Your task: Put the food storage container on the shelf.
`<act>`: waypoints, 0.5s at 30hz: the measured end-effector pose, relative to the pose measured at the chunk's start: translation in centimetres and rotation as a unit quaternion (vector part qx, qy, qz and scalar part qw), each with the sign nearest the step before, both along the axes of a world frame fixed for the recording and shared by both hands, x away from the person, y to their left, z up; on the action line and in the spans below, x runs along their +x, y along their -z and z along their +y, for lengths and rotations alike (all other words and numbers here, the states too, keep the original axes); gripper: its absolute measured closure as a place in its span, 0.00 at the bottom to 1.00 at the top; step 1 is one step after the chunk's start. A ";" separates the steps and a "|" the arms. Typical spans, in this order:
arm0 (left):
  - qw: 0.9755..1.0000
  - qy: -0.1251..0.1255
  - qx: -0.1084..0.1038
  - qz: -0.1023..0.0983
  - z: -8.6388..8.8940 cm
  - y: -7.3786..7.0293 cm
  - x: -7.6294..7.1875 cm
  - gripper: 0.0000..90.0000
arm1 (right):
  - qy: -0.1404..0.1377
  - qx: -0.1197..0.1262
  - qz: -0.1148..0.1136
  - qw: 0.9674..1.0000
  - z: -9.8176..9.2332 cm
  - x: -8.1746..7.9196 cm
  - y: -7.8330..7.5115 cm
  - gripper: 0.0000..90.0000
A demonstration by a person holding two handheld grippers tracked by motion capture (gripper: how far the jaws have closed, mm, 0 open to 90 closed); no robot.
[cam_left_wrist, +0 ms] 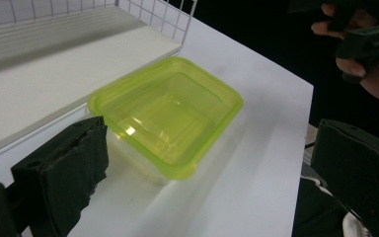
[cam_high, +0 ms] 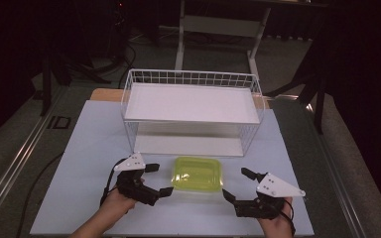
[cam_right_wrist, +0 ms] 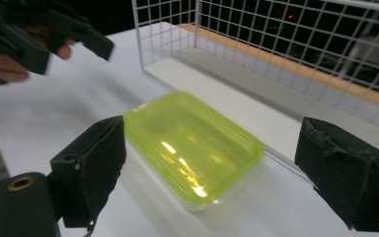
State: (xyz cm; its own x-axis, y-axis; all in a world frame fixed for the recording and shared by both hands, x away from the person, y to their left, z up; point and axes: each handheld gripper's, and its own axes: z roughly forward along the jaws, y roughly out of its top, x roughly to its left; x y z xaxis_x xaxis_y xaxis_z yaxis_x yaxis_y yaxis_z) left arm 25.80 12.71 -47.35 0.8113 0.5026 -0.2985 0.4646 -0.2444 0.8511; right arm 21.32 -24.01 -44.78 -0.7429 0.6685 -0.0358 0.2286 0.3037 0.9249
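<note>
A clear food box with a yellow-green lid [cam_high: 197, 174] rests on the white table sheet, just in front of the wire rack. My left gripper [cam_high: 159, 179] is open just left of the box, jaws pointing toward it and not touching. My right gripper [cam_high: 236, 184] is open just right of the box. In the left gripper view the box [cam_left_wrist: 168, 113] lies ahead, between the spread jaws of the left gripper [cam_left_wrist: 216, 148]. In the right gripper view the box [cam_right_wrist: 192, 143] lies between the wide-open jaws of the right gripper [cam_right_wrist: 222, 163], with nothing gripped.
A white wire rack [cam_high: 191, 73] with an upper white shelf and a lower white board stands at the back centre of the table [cam_high: 89, 144]. Beyond the table there are a dark floor, table legs and stands. The other hand's gripper [cam_left_wrist: 365, 39] [cam_right_wrist: 39, 34] appears far off in each gripper view.
</note>
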 end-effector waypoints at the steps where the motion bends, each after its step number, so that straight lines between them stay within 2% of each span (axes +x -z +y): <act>1: 1.000 -0.004 0.003 0.001 -0.1 -0.1 0.2 0.02 | -0.006 0.001 0.007 1.000 0.2 0.4 -0.2 0.14; 4: 1.000 -0.011 0.001 0.023 -0.5 -0.2 1.2 0.02 | -0.011 -0.004 0.016 1.000 0.4 1.2 -0.5 0.14; 6: 0.999 -0.018 0.011 0.031 -0.8 -0.3 1.7 0.02 | -0.013 -0.003 0.032 0.999 0.5 2.0 -0.8 0.14; 10: 0.997 -0.031 -0.004 0.067 -1.0 -0.2 3.4 0.02 | -0.009 0.017 0.067 0.998 0.3 3.7 -0.9 0.15; 13: 0.995 -0.042 -0.003 0.089 -1.3 -0.1 4.2 0.02 | 0.020 0.006 0.118 0.993 0.5 5.1 -0.4 0.13; 15: 0.993 -0.056 0.008 0.102 -1.5 0.0 4.6 0.03 | 0.042 0.014 0.153 0.987 0.5 6.0 0.2 0.13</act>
State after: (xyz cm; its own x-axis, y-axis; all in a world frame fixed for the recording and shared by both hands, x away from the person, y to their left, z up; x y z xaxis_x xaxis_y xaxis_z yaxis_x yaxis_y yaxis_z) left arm 30.43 11.20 -47.33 0.6738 0.5923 -0.4418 0.6517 -0.1945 0.7332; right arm 27.31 -23.54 -44.95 -0.6572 0.7263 0.2016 0.5227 0.2465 0.8161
